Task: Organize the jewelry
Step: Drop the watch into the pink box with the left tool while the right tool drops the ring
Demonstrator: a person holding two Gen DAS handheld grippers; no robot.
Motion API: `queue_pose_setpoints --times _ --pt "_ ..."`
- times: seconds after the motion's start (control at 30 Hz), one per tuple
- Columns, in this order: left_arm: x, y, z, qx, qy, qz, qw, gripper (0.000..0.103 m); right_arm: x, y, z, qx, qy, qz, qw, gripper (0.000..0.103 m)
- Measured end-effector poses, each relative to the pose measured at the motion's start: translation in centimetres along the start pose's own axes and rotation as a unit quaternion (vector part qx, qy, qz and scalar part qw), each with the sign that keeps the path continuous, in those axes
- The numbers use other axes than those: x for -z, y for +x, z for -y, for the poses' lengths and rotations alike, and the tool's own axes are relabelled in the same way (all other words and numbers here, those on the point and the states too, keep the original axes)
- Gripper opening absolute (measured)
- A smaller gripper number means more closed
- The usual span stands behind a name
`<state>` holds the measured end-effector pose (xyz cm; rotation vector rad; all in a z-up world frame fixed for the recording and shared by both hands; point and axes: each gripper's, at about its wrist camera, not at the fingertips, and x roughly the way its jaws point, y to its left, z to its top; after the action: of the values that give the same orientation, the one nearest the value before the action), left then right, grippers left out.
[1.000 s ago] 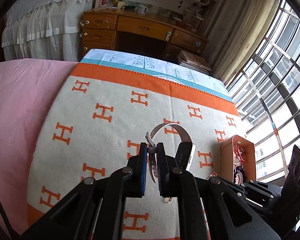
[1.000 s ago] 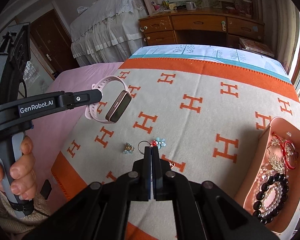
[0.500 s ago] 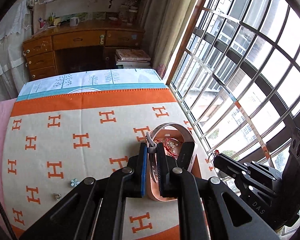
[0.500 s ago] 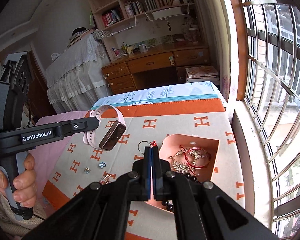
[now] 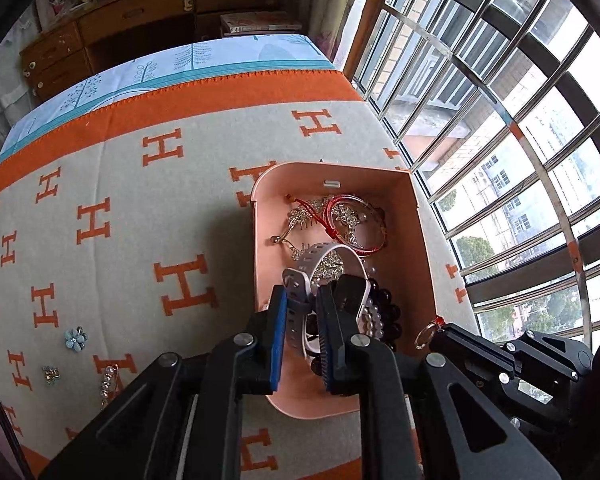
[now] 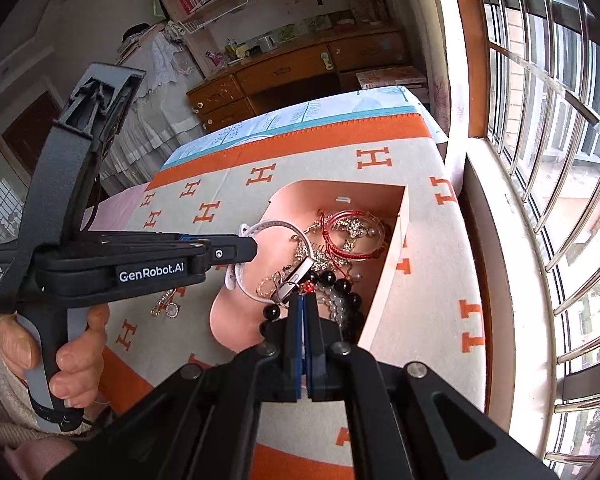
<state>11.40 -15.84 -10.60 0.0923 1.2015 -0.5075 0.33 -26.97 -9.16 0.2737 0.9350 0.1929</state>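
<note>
We see the left gripper (image 5: pixel 302 334) hanging over the salmon-pink cardboard box with rounded corners (image 5: pixel 416 216), which sits on the woven cream blanket patterned with orange H letters (image 5: pixel 180 208) spread over the bed. Its black fingers (image 5: pixel 278 344), lined with blue pads, are opening; the pale pink rubbery watch with a perforated strap (image 5: pixel 320 254) hangs between them, its strap looping in a smooth arch over the heap in the box and its dark rectangular face (image 5: pixel 352 294) tilted to the right. Whether the pads still press on the strap we cannot tell.

The right gripper (image 6: pixel 304 312) has its fingers closed flat together, pinching the thin metal ring topped with a small red bead (image 6: pixel 300 286) just above the box's near end.

Inside the box lie a red cord bangle (image 5: pixel 348 220), glittering gold leaf-shaped pieces (image 5: pixel 306 214), a strand of glossy dark round beads (image 5: pixel 386 310) and a strand of small pearly ones (image 5: pixel 370 318), all tangled together.

On the blanket left of the box rest a small blue flower-shaped piece (image 5: pixel 75 338), a tiny sparkly clasp (image 5: pixel 51 374) and a short pearly strand (image 5: pixel 107 380), well apart from the box.
</note>
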Motion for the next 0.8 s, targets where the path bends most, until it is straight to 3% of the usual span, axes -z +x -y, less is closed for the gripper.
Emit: queue_pose_setpoints --times 0.27,0.47,0.73,0.8 --pt "0.2 -1.2 0.4 -0.029 0.009 0.03 0.9991 0.046 0.6 0.8 0.7 -0.012 0.012 -0.015 1.0 0.011" --pt "0.5 -2.7 -0.2 -0.035 0.002 0.052 0.998 0.055 0.6 0.3 0.3 -0.013 0.009 -0.006 1.0 0.012" --pt "1.8 -5.5 -1.7 -0.058 -0.008 0.089 0.9943 0.059 0.5 -0.1 -1.4 -0.02 -0.005 0.001 1.0 0.012" --pt "2.2 -6.3 -2.5 -0.067 -0.013 0.099 0.9928 0.065 0.4 -0.1 -1.9 -0.023 -0.008 0.002 1.0 0.012"
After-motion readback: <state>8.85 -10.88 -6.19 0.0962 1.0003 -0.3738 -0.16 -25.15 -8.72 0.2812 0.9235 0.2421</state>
